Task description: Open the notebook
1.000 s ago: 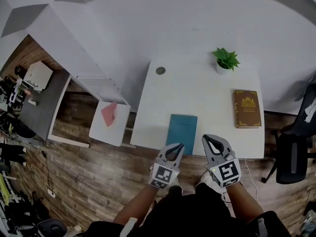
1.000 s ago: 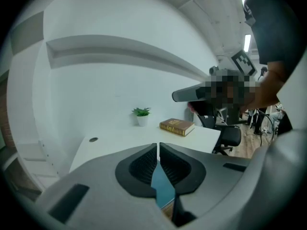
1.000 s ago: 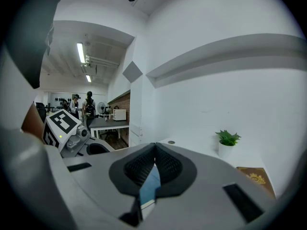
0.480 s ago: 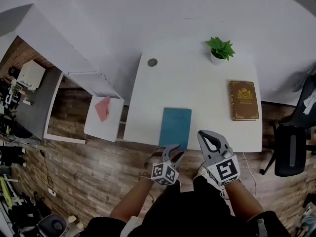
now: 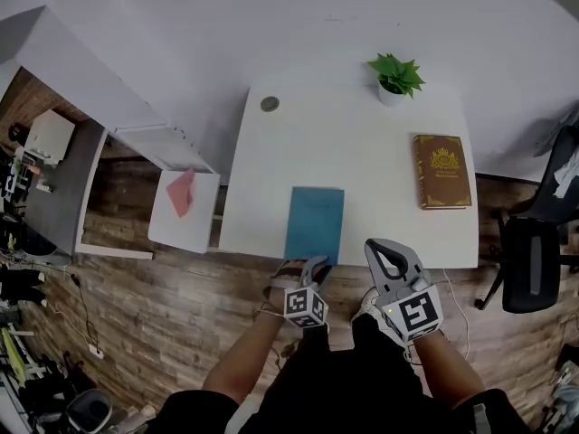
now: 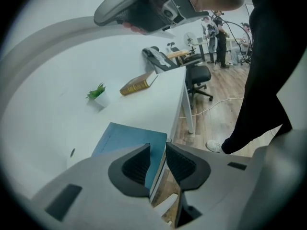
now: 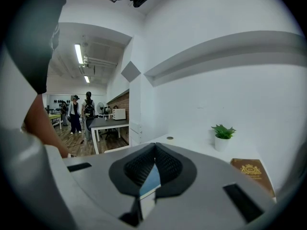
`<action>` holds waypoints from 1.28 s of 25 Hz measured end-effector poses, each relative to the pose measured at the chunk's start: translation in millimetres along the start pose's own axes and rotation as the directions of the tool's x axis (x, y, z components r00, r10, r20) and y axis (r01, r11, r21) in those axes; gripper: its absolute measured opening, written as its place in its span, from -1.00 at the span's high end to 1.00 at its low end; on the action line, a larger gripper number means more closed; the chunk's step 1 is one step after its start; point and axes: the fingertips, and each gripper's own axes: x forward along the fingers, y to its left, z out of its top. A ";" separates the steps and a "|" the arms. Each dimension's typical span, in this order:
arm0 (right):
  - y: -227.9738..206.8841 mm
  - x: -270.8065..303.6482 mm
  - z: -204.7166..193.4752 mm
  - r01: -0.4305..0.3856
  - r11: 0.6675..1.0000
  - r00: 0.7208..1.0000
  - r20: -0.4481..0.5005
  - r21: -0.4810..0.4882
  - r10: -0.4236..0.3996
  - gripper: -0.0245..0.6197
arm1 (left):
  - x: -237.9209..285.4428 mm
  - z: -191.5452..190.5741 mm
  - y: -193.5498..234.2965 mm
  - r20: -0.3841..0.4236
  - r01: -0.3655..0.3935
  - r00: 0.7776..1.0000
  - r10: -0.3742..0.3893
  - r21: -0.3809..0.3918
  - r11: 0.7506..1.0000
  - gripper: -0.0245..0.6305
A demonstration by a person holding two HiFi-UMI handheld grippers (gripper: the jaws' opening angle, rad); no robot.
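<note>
A teal notebook (image 5: 315, 222) lies shut near the front edge of the white table (image 5: 362, 152). My left gripper (image 5: 314, 268) sits at the notebook's front edge, tilted downward. In the left gripper view the left gripper (image 6: 158, 147) has the near right corner of the notebook (image 6: 129, 140) between its jaws; the jaws are closing and a gap still shows at the right pad. My right gripper (image 5: 384, 247) hovers just right of the notebook at the table's front edge, its tips together and holding nothing. The right gripper view shows the right gripper (image 7: 154, 147) with a sliver of the notebook (image 7: 152, 178) beyond it.
A brown hardcover book (image 5: 442, 171) lies at the table's right side. A small potted plant (image 5: 394, 75) stands at the back, and a round grommet (image 5: 270, 104) sits at the back left. A black chair (image 5: 534, 274) is to the right, a low white stand with red paper (image 5: 184, 208) to the left.
My left gripper has dropped and rolled down to the notebook's front edge, and its jaws have parted around the corner. The right gripper has barely moved.
</note>
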 end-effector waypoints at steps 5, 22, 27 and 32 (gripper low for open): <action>-1.1 -6.3 -7.0 0.006 1.000 1.000 -0.004 0.000 -0.006 0.94 | 2.5 -0.8 -7.1 -0.011 0.002 1.000 -0.002 0.046 0.999 0.72; 2.3 -6.1 0.2 -0.017 0.999 1.000 0.010 -0.027 0.017 0.94 | -11.1 6.8 0.0 0.044 0.019 0.999 -0.013 -0.135 0.991 0.92; 11.7 0.2 4.1 -0.038 0.999 0.999 0.008 -0.010 0.038 0.94 | -25.9 12.0 9.1 0.078 -0.016 0.997 0.029 -0.161 0.987 0.92; 19.0 7.1 9.1 -0.065 0.998 0.998 0.011 -0.028 0.065 0.94 | -45.0 15.8 24.2 0.116 -0.062 0.989 0.091 -0.228 0.972 0.92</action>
